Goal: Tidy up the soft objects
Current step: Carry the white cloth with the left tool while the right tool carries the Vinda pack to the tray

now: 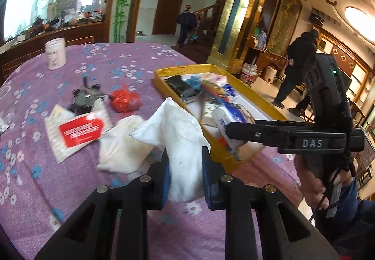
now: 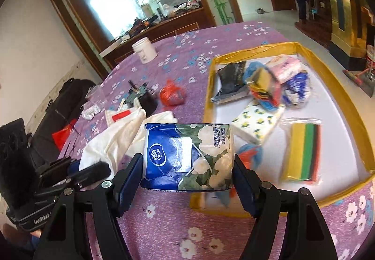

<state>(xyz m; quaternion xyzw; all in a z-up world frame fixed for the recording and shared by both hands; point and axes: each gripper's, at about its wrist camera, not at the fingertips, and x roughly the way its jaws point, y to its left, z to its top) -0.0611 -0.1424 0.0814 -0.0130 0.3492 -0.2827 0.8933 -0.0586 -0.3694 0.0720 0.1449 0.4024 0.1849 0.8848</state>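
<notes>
My left gripper point(image 1: 185, 162) is shut on a white cloth point(image 1: 178, 128), which is lifted off the purple tablecloth point(image 1: 93, 67); its loose end sticks up toward the tray. A blue Vinda tissue pack point(image 2: 185, 154) with white flowers is clamped between the pads of my right gripper point(image 2: 187, 158), just above the near left corner of the yellow-rimmed tray point(image 2: 257, 49). In the left wrist view that pack point(image 1: 230, 119) hangs over the tray's near rim point(image 1: 220, 154). Several soft packs and sponges lie in the tray.
A second white cloth point(image 1: 121, 145), a red-labelled packet point(image 1: 79, 131), a red bag point(image 1: 123, 100), a dark object point(image 1: 84, 98) and a white jar point(image 1: 55, 53) sit on the table. Two people point(image 1: 297, 72) walk in the room beyond.
</notes>
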